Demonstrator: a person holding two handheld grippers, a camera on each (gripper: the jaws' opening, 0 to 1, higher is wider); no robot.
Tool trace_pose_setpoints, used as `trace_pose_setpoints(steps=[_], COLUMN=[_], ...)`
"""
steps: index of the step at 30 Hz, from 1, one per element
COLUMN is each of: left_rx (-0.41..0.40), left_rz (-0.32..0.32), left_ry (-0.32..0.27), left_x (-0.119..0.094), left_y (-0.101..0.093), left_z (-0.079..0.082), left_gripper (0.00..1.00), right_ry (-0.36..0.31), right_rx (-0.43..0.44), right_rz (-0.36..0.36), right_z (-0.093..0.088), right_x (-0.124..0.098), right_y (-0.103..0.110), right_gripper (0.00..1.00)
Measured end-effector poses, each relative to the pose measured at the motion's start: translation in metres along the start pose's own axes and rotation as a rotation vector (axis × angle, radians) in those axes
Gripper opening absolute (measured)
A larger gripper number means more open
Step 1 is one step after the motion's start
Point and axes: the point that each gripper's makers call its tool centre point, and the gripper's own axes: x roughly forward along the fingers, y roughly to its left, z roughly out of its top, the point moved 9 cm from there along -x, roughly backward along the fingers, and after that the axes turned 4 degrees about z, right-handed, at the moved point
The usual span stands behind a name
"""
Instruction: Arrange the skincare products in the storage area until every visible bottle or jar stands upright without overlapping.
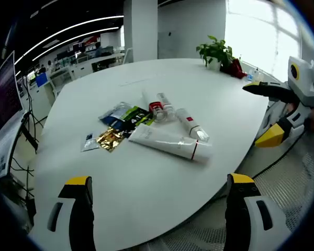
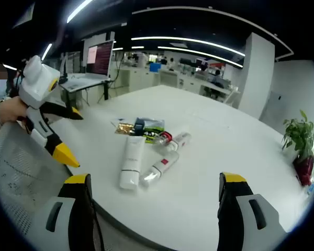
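- Big white tube lies flat on the white table, ahead of the left gripper, roughly on the centreline between its fingers.
- Smaller tube with red band lies flat just past the big one, touching or nearly so; from the right gripper it sits straight ahead between the fingers.
- Two more small items, one with a red cap and a slim tube, lie flat further out.
- Foil sachets, gold, green and blue, overlap in a pile left of the tubes in the left gripper view.
- Nothing stands upright.
- Left gripper: fingers spread wide, holding nothing, well short of the tubes.
- Right gripper: fingers spread wide, holding nothing, off the table edge.
- Each gripper shows at the side of the other's view, held clear of the products.
- Potted plant at the far table edge.
- Monitor on a desk beyond.
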Motion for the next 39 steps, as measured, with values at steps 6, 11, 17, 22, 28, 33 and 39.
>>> trace_pose_setpoints(steps=[6,11,17,22,28,33,39], left_rx=[-0.008,-0.013,-0.019,-0.071,-0.095,-0.08,-0.073], left_rz=[0.014,0.019,0.035,0.079,0.097,0.11,0.103], left_ry=[0.003,-0.001,0.008,-0.005,-0.021,-0.012,-0.009], left_x=[0.0,0.001,0.001,-0.001,-0.003,-0.003,-0.002], left_y=[0.002,0.002,0.005,0.012,0.015,0.014,0.016], left_z=[0.0,0.0,-0.001,-0.002,-0.002,-0.003,-0.002], left_gripper=[0.99,0.99,0.99,0.99,0.99,0.99,0.99], right_ry=[-0.007,-0.018,-0.009,-0.027,-0.044,-0.051,-0.049], right_rx=[-0.001,-0.015,-0.081,-0.093,-0.114,-0.122,-0.115], right_rz=[0.012,0.023,-0.039,-0.014,0.002,0.013,0.015], right_z=[0.001,0.003,0.005,0.008,0.011,0.012,0.011], right_x=[0.0,0.0,-0.001,-0.001,-0.001,-0.002,-0.002], right_y=[0.002,0.004,0.001,0.005,0.009,0.011,0.011], right_gripper=[1.0,1.0,1.0,1.0,1.0,1.0,1.0])
